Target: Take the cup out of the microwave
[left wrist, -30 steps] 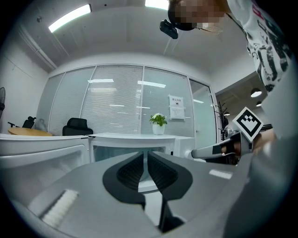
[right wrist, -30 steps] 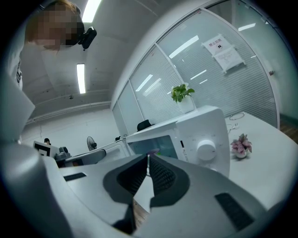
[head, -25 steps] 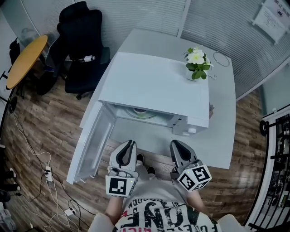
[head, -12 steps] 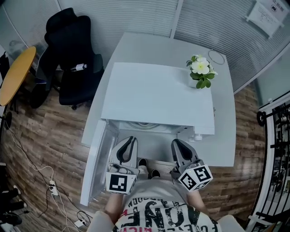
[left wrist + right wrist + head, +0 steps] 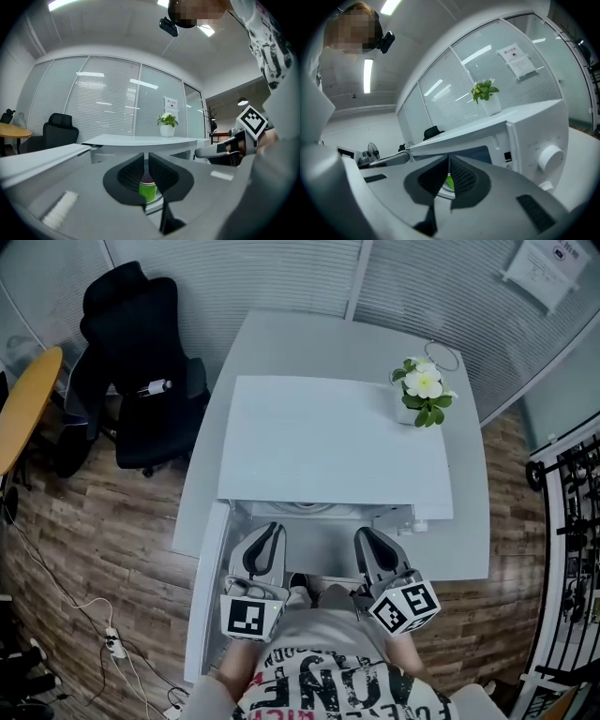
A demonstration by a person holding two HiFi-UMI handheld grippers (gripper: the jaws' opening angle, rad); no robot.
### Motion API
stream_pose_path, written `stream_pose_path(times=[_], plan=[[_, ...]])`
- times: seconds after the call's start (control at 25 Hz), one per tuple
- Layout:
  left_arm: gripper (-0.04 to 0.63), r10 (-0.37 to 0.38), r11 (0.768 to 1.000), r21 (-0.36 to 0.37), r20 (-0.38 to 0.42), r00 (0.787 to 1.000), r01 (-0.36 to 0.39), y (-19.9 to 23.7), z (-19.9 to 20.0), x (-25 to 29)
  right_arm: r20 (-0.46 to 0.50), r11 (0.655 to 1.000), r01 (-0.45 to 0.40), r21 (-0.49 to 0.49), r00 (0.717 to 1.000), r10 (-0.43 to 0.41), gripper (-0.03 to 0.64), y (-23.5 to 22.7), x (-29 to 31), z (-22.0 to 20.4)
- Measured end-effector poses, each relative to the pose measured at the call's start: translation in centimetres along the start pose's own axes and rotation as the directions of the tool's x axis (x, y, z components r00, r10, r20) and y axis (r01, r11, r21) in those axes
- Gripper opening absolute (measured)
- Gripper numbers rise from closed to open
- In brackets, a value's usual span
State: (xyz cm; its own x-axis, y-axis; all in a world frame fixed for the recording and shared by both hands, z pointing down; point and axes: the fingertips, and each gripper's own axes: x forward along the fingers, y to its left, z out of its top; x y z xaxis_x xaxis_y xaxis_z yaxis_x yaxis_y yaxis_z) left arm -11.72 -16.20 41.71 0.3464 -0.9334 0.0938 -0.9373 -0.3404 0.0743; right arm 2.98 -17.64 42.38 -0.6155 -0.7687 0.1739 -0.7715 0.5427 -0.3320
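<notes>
White microwave point(image 5: 333, 442) is sitting w/ door point(image 5: 208, 587) open; vs a sec ago both tongs are edging closer to its mouth. Left gripper point(image 5: 271, 532) & right gripper point(image 5: 366, 538) are staying shut, empty. Green cup point(image 5: 149, 190) is standing inside.

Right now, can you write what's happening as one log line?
door: open | green cup: inside microwave | left gripper: shut, empty | right gripper: shut, empty

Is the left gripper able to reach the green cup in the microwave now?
Probably yes: the door stands open, the green cup sits unobstructed ahead of the left gripper, though its shut jaws must open first.
</notes>
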Motion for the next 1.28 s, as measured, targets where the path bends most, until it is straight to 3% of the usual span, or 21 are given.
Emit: stream_pose_path(times=[0.52, 0.88, 1.28], plan=[[0.017, -0.065, 0.998, -0.003, -0.015, 0.998, 0.065, -0.6, -0.5, 1.3, 0.006, 0.999, 0.048, -0.007, 0.999, -0.048, 0.021, -1.0, 0.2, 0.3], [0.017, -0.070, 0.994, 0.077, -0.030, 0.997, 0.072, -1.3, 0.0, 2.4, 0.017, 0.999, 0.049, -0.001, 0.999, -0.049, 0.021, -2.5, 0.2, 1.3], [0.017, -0.112, 0.991, 0.066, -0.046, 0.993, 0.115, -1.3, -0.3, 2.9, 0.054, 0.996, 0.079, 0.031, 0.995, -0.081, 0.021, -3.0, 0.3, 1.4]])
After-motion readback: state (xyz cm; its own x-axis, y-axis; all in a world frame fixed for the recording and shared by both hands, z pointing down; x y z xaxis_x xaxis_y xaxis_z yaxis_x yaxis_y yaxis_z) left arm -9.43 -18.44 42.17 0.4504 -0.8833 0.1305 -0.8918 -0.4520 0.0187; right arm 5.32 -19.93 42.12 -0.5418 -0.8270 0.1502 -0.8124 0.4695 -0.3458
